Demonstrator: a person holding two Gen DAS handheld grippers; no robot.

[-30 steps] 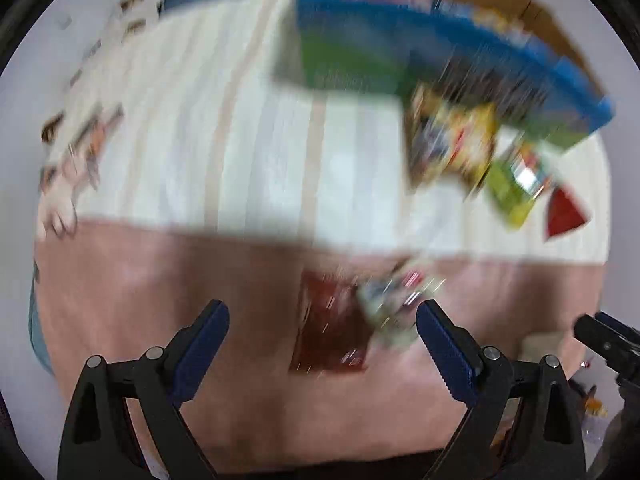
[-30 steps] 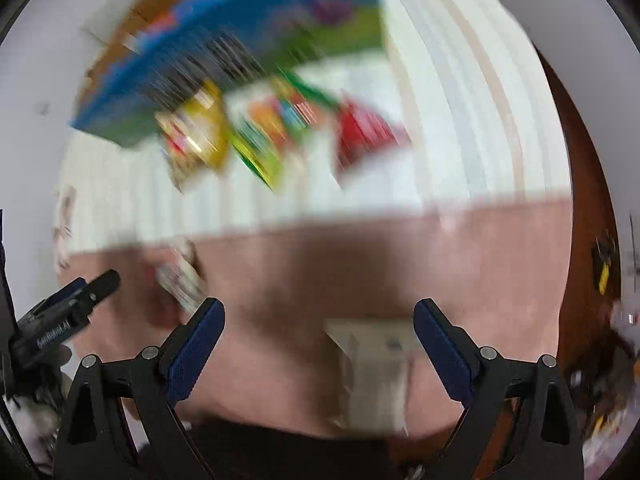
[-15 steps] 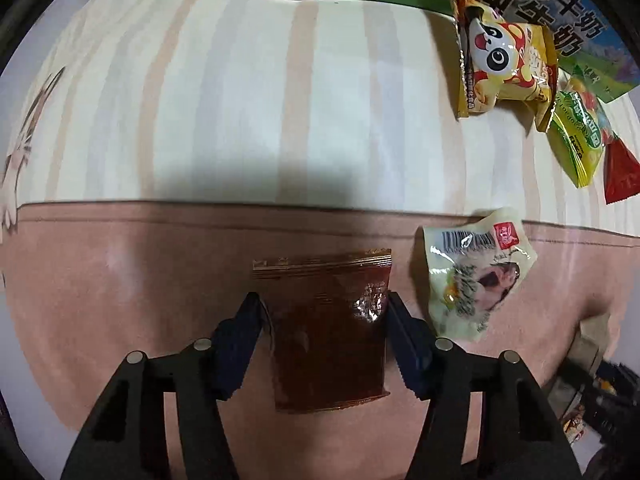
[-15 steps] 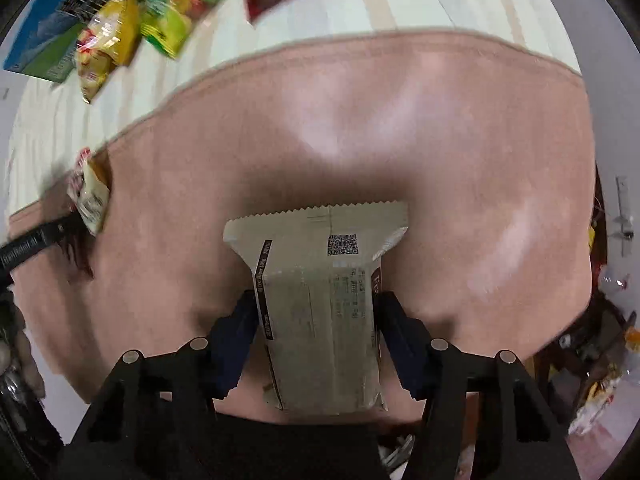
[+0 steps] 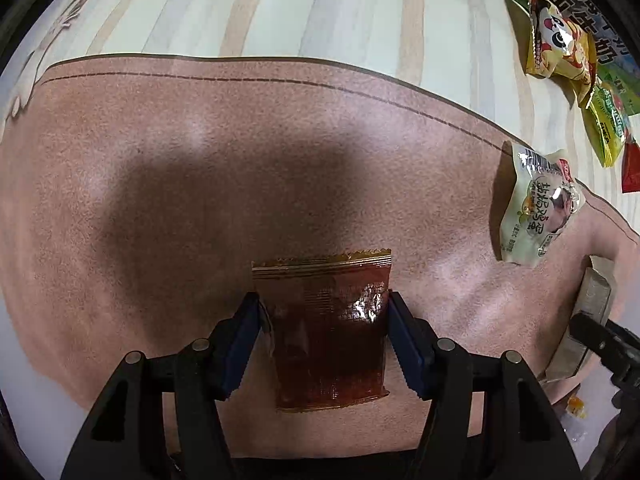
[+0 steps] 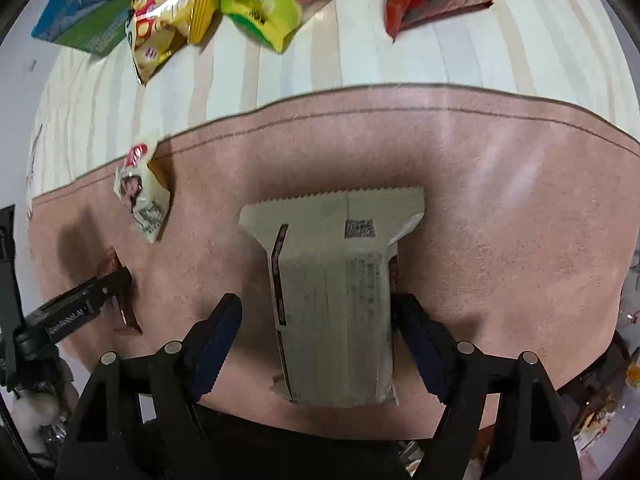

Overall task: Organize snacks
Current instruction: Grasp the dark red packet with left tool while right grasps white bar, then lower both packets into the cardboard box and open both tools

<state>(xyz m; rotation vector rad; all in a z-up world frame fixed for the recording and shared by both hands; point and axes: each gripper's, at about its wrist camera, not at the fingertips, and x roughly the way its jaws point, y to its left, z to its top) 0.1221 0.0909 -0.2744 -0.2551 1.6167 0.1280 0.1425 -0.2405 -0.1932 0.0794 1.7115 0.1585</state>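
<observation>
1. Closing in: a second ago both grippers were spread above the cloth; now each straddles a packet, so two pickups are starting at once.
2. Left gripper [image 5: 324, 312]: pads pinch both side edges of the brown packet [image 5: 328, 344].
3. Right gripper [image 6: 316, 312]: spread around the white packet [image 6: 336, 300], right pad touching, left pad apart.
4. Both packets lie flat between the fingers on the pink cloth [image 5: 200, 160], long axes along the fingers, serrated seals pointing past the fingertips.
</observation>
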